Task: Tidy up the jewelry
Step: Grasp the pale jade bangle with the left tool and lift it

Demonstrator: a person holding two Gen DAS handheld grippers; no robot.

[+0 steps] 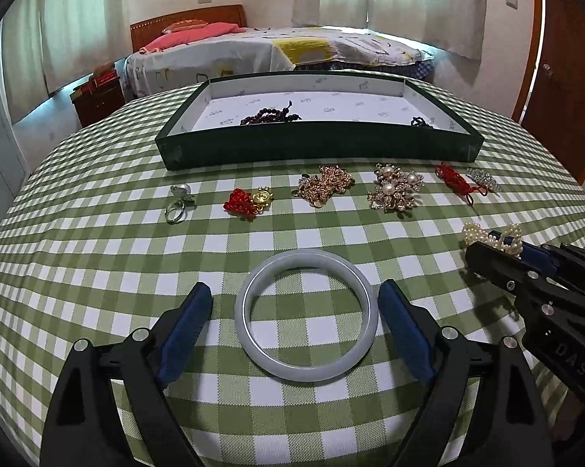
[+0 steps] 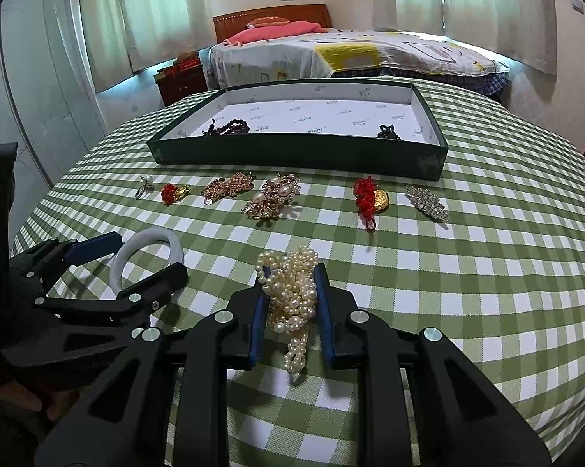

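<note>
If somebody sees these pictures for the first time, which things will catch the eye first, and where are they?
First, the pale bangle lying flat on the green checked tablecloth, between the wide-open left tongs. Next, the cream pearl strand bunched between the pads of the right tongs, near the table's front. Behind them, a row of gold and red pieces lies before the dark green tray.

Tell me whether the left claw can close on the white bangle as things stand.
Probably yes. The left claw is open with its blue pads either side of the white bangle, which lies flat on the checked cloth. Nothing lies between pads and bangle; the right claw, shut on the pearl strand, stays clear.
</note>
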